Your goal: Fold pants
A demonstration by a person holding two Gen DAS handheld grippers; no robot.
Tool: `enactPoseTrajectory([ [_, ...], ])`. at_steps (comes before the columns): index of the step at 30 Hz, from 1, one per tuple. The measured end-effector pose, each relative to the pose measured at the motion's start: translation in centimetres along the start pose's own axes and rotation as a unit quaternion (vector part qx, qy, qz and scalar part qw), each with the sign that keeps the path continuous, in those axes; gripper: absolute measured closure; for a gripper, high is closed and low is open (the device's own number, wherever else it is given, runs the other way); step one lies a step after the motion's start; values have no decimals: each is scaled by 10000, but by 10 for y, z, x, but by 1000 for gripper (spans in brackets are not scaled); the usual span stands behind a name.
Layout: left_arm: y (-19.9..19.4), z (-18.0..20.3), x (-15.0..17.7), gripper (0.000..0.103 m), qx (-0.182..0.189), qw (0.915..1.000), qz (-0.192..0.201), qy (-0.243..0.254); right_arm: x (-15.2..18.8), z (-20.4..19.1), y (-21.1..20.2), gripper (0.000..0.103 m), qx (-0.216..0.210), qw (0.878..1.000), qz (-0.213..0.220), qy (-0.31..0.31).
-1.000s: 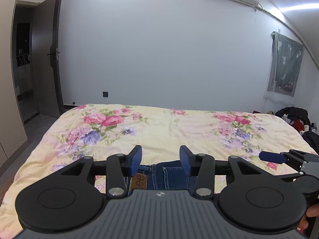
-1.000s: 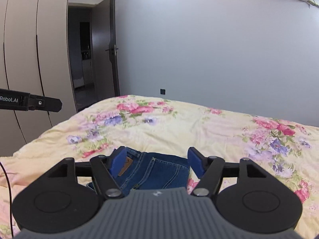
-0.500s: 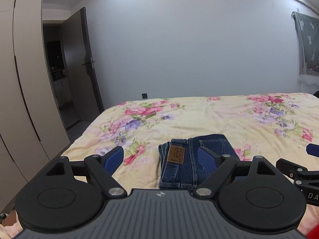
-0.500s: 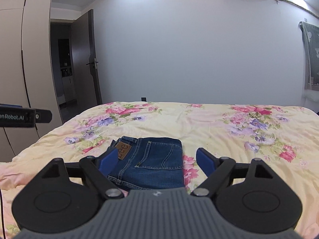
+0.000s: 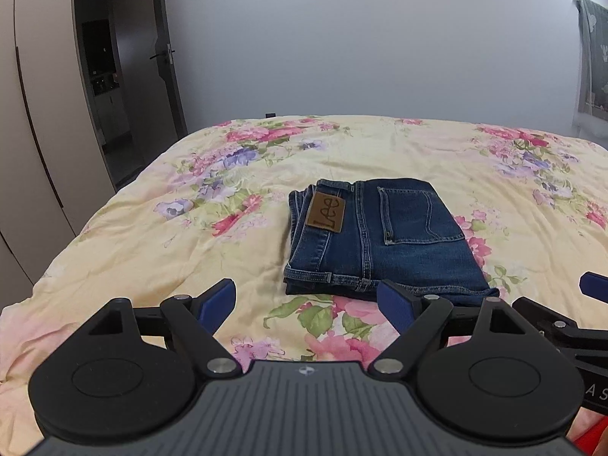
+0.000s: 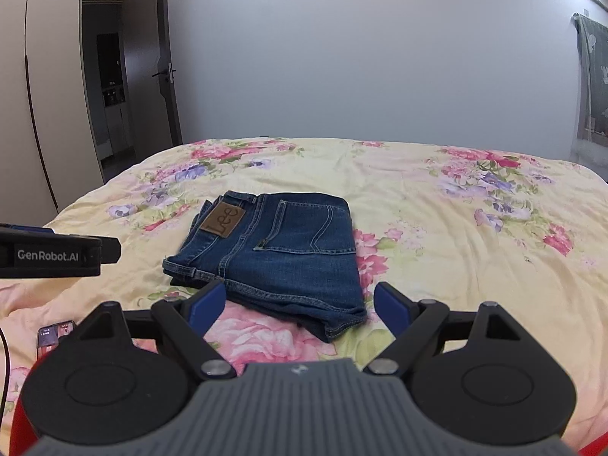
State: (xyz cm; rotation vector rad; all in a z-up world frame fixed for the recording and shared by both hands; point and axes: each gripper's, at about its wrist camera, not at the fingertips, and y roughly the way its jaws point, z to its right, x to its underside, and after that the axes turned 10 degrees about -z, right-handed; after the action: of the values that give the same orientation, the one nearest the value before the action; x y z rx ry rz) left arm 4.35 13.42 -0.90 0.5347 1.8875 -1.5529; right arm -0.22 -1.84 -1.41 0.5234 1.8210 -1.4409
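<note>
- Where the left gripper (image 5: 307, 306) appears in its own view, its two blue-padded jaws stand wide apart with nothing between them but flowered bedding; they hold nothing.
- Just beyond the left jaws, and offset toward the right-hand jaw, lie the folded jeans (image 5: 374, 237), a compact rectangular stack flat on the bedspread (image 5: 152, 235); the near hem of the stack sits just ahead of the right-hand pad (image 5: 395, 306) without visible contact.
- A brown leather patch (image 5: 326, 213) marked "Lee" faces up on the stack's left part, and a back pocket (image 5: 416, 214) faces up to its right.
- At the right edge of the left view, level with the jaws, a blue pad and black linkage of the right gripper (image 5: 592, 292) enter the picture.
- Seen in its own view, the right gripper (image 6: 300, 306) likewise has its jaws spread wide and grips nothing; the near corner of the folded jeans (image 6: 281, 254) reaches into the gap between the pads, though contact cannot be judged.
- To the left of the right jaws, the black body of the left gripper (image 6: 57, 252), labelled "GenRobot.AI", hangs above the bedding.
- Below that, beside the left-hand jaw, a phone (image 6: 55, 336) with a lit screen lies on the bedspread (image 6: 456, 250).
- Far beyond the jaws in both views stand a pale wall (image 5: 361, 45), an open dark door (image 6: 159, 64) at left, and a green curtain (image 6: 592, 83) at right.
</note>
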Motion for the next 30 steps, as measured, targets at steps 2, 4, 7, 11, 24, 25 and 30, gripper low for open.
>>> enactPoseTrajectory([
  [2,4,2,2,5,42,10000,-65,9,0,0,5,22,27,10000,-76,-19],
  [4,8,4,3,5,81,9999,-132,13,0,1,8,21,-3,9999,-140,-28],
  [7,10,6,4,5,101,9998,-179,33,0,1,9,21,-34,9998,-216,-13],
  [11,7,9,5,5,141,9997,-193,58,1,4,6,21,-43,9998,-209,21],
  [24,3,12,1,5,203,9995,-208,135,-2,7,-2,21,-80,9999,-128,66],
  [25,3,13,2,5,206,9995,-212,143,-2,8,-2,21,-80,9999,-124,70],
  [30,2,14,1,5,205,9994,-197,175,-3,10,-4,21,-90,9998,-118,110],
])
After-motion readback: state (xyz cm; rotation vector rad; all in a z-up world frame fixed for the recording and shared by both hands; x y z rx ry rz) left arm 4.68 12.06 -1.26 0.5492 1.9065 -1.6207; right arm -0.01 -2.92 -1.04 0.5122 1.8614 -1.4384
